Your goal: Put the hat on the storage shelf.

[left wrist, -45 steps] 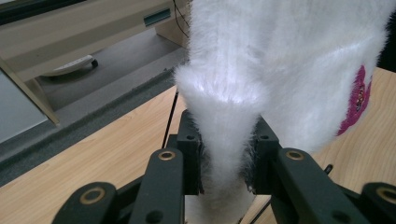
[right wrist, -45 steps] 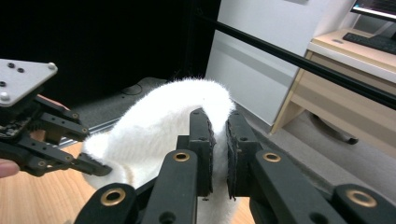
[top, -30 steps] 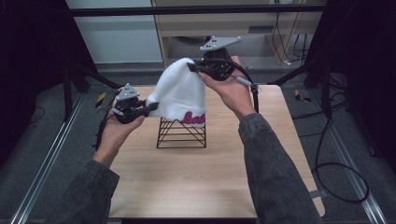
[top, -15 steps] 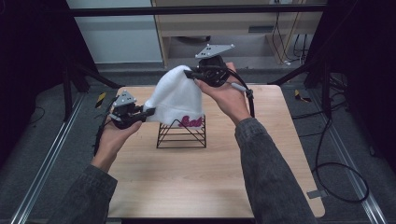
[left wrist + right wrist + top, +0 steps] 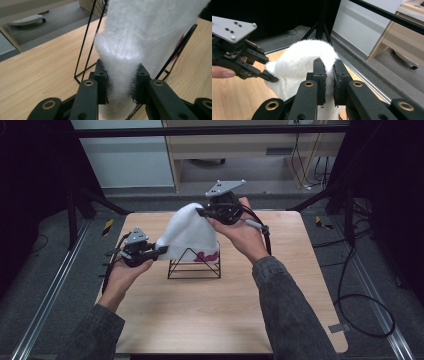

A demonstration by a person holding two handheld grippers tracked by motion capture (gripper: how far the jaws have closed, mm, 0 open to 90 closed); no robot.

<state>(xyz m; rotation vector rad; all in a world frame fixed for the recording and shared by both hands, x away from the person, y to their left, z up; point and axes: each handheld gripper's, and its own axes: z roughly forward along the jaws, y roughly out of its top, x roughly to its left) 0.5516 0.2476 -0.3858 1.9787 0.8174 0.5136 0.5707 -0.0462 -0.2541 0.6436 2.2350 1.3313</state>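
A white fuzzy hat [image 5: 187, 232] with pink lettering hangs stretched between both grippers, draped over the top of a black wire stand [image 5: 194, 267] on the wooden table [image 5: 200, 320]. My left gripper [image 5: 161, 251] is shut on the hat's left rim; in the left gripper view the hat's fabric [image 5: 140, 37] is pinched between the jaws of that gripper [image 5: 121, 75], with the wire stand [image 5: 85, 47] right behind. My right gripper [image 5: 200, 211] is shut on the far upper rim. In the right gripper view its jaws [image 5: 329, 67] clamp the hat [image 5: 299, 57], and the left gripper [image 5: 270, 77] bites the opposite edge.
The table's bare wood spreads in front of and to the right of the stand. Black frame poles [image 5: 75, 210] stand at the table's back corners. A cable [image 5: 360, 300] loops on the floor at the right. A wooden shelf unit [image 5: 250, 150] sits behind.
Both hands have sunk with the hat, bringing it down over the wire stand; the pink lettering now lies lower against the stand's front wires. Both grips are unchanged.
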